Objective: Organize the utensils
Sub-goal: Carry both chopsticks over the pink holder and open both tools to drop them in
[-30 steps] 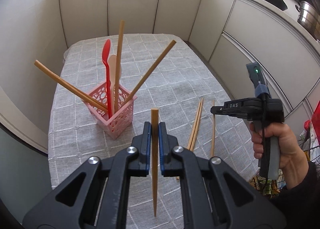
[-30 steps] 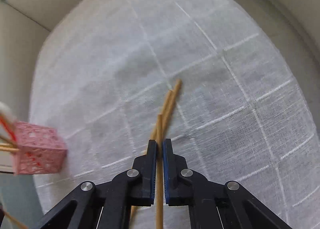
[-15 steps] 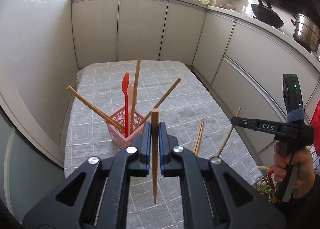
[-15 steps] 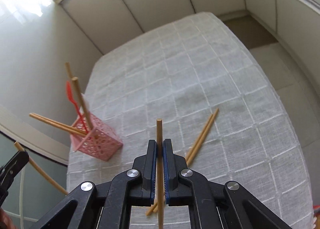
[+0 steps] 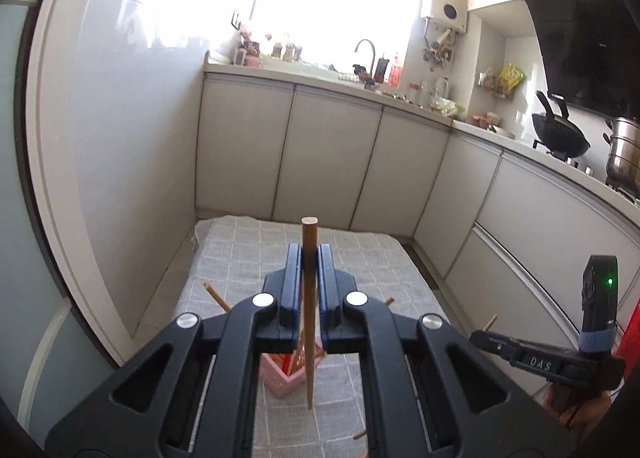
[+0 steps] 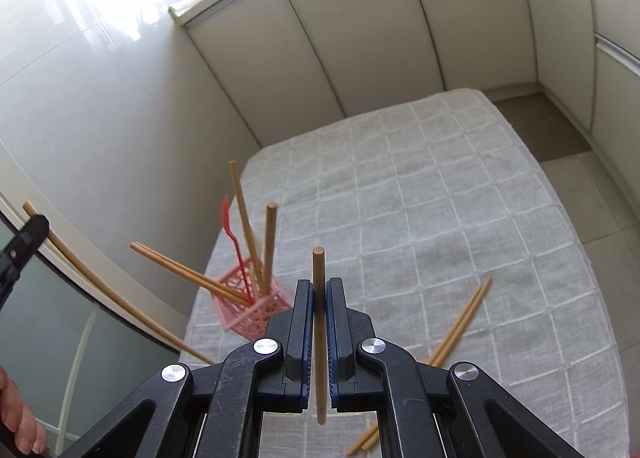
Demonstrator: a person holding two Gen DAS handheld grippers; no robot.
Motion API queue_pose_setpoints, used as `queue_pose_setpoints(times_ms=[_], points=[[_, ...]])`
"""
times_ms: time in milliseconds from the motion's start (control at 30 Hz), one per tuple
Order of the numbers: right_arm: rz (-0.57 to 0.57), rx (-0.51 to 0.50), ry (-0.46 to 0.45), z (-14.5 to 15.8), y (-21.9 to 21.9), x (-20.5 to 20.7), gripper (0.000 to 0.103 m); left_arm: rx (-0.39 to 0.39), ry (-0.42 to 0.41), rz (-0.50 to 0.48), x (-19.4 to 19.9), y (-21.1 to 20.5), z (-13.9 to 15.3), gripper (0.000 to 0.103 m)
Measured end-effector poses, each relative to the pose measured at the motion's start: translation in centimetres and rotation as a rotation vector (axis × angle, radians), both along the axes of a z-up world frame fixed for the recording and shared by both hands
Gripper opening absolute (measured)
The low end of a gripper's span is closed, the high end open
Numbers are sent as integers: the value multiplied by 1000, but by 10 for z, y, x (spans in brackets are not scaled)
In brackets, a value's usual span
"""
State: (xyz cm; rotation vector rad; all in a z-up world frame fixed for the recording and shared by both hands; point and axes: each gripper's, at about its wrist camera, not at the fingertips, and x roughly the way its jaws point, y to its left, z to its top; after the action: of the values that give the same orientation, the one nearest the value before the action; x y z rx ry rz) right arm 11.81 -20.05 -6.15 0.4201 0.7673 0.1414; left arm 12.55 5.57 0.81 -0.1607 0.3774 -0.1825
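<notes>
My left gripper (image 5: 308, 258) is shut on a wooden chopstick (image 5: 309, 298) held upright, high above the table. Under it stands the pink utensil basket (image 5: 280, 374), mostly hidden by the jaws. My right gripper (image 6: 319, 290) is shut on another wooden chopstick (image 6: 319, 338), raised above the grey checked tablecloth (image 6: 440, 197). In the right wrist view the pink basket (image 6: 256, 314) holds several chopsticks and a red spoon (image 6: 234, 234). Two loose chopsticks (image 6: 460, 326) lie on the cloth to the right.
White cabinet doors (image 5: 320, 153) wall the table's far and right sides. A countertop with a sink tap (image 5: 366, 53), bottles, a wok (image 5: 560, 133) and a steel pot (image 5: 624, 153) runs behind. The right hand tool (image 5: 560, 362) shows at the left view's lower right.
Both grippers have risen and tilted up with their chopsticks. The left view now shows the window and counter, with the basket sunk behind the jaws. The right gripper has pulled back from the cloth.
</notes>
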Motion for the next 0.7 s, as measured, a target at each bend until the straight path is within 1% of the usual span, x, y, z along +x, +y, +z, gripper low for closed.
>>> queue_pose_setpoints(times_ms=[67, 233, 367, 567, 700], points=[[1, 4, -7, 2, 2, 3, 3, 9, -37, 33, 2, -1, 2, 8], [9, 12, -9, 2, 4, 5, 3, 37, -86, 67, 18, -8, -5, 8], [12, 12, -9, 3, 4, 6, 3, 115, -108, 77, 30, -22, -16, 8], [4, 16, -11, 3, 1, 6, 3, 186, -54, 51, 46, -35, -41, 8], [0, 18, -10, 2, -2, 6, 3, 212, -14, 34, 49, -39, -48, 8]])
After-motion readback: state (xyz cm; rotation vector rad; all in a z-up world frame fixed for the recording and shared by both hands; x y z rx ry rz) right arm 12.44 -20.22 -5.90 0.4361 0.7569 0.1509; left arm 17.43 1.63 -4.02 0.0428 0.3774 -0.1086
